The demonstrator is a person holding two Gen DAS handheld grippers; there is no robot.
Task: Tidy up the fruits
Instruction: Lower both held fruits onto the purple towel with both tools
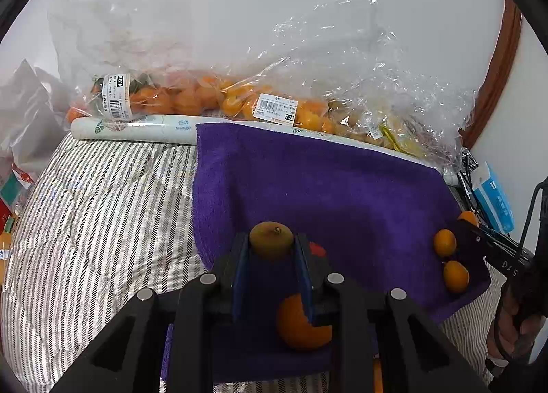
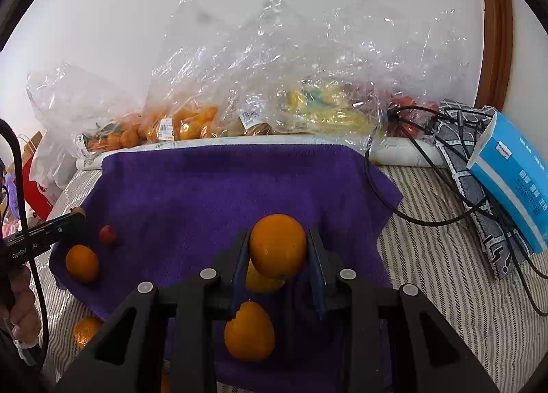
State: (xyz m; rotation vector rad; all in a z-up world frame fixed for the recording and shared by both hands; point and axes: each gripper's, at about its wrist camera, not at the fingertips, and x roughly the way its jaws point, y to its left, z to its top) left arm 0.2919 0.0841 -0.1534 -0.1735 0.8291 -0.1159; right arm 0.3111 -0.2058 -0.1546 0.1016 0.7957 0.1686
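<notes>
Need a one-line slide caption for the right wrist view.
Right claw grips an orange above the purple towel, bagged fruit behind.

A brownish-green round fruit with a small stem nub on top sits clamped between the left fingers, near their tips. Below and behind those fingers a larger orange lies on the purple towel, partly hidden by the right-hand finger. Two small oval orange fruits lie well off to the right of the fingers, near the towel's edge. A smooth round orange is gripped between the right fingers, with another orange fruit just beneath it and a third lower down on the towel
</notes>
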